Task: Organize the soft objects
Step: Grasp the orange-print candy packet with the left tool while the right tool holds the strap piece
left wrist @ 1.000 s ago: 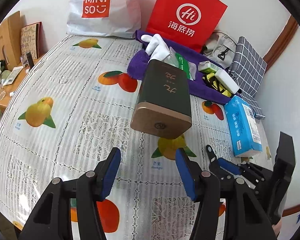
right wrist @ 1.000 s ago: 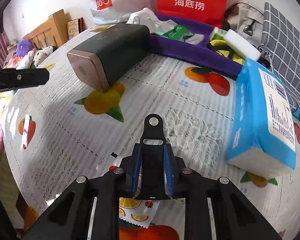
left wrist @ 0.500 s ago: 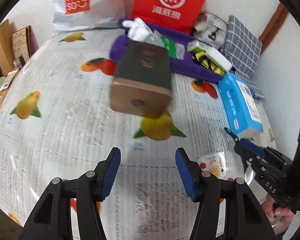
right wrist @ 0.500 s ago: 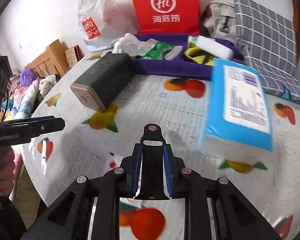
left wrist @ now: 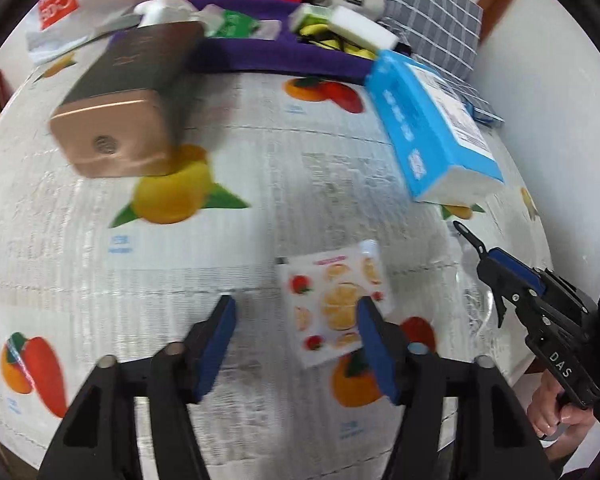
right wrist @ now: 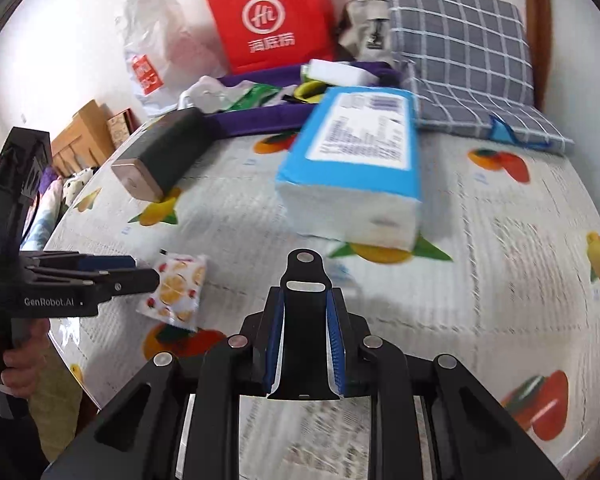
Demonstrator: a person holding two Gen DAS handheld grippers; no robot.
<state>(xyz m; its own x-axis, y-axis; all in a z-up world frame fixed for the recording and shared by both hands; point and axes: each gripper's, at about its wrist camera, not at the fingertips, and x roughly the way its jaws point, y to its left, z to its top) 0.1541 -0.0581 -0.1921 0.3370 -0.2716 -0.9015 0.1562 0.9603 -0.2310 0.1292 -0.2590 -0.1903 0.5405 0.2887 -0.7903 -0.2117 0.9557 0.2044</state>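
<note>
Both hand-held grippers point steeply down over the fruit-printed tablecloth. The left gripper has its blue-padded jaws spread and opening, nothing pinched; the small white fruit-printed tissue packet lies flat on the cloth, its near right edge behind the right pad. The right gripper has its jaws drawn close about a black centre tab. The blue-wrapped tissue pack lies beyond, near the purple tray.
</note>
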